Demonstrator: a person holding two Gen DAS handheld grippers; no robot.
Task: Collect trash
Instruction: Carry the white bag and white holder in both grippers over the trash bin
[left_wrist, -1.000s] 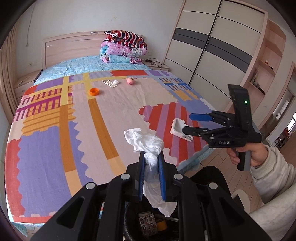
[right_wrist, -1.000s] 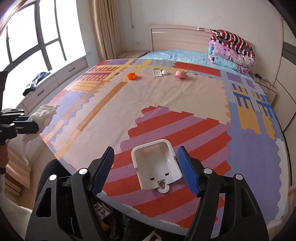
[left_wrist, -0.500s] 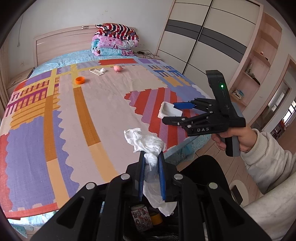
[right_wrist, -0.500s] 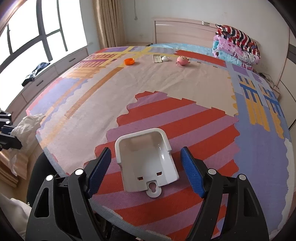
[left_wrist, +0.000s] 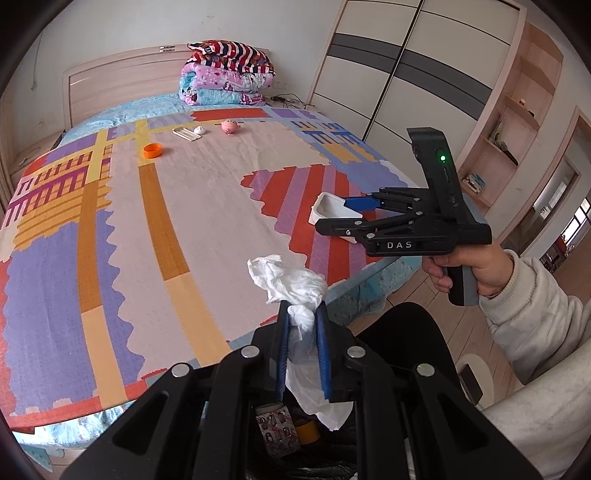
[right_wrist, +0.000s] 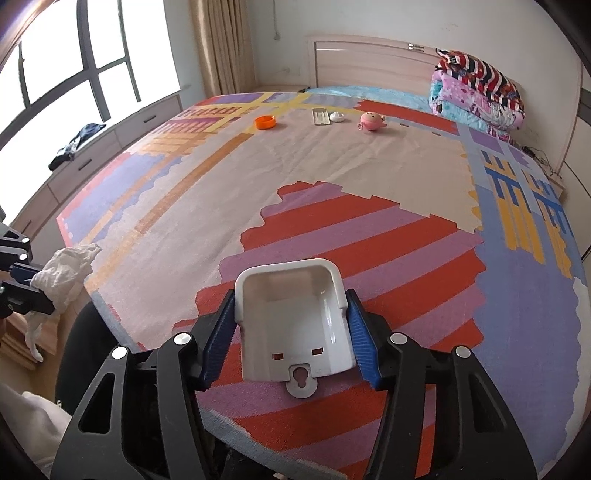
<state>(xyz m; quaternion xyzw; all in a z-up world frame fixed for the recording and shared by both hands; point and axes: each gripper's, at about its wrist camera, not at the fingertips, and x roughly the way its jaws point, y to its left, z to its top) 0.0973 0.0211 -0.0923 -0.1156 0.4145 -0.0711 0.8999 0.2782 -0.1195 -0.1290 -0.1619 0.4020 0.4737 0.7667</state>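
My left gripper (left_wrist: 301, 314) is shut on a crumpled white tissue (left_wrist: 291, 282) and holds it past the bed's near edge, above a black bin (left_wrist: 291, 435) with trash in it. The tissue also shows at the left in the right wrist view (right_wrist: 64, 273). My right gripper (right_wrist: 291, 306) has closed onto a white plastic holder (right_wrist: 295, 328) lying on the red-striped part of the bedspread; both blue pads touch its sides. The right gripper (left_wrist: 332, 214) and the holder (left_wrist: 328, 210) show in the left wrist view too.
Far up the bed lie an orange cap (right_wrist: 265, 122), a flat white case (right_wrist: 320, 116), a small white piece (right_wrist: 337, 117) and a pink pig toy (right_wrist: 371, 122). Folded quilts (right_wrist: 476, 96) are stacked at the headboard. A wardrobe (left_wrist: 406, 74) stands to the right.
My right gripper moved forward over the white holder and its jaws closed from wide open onto the holder's sides. My left gripper kept hold of the tissue.
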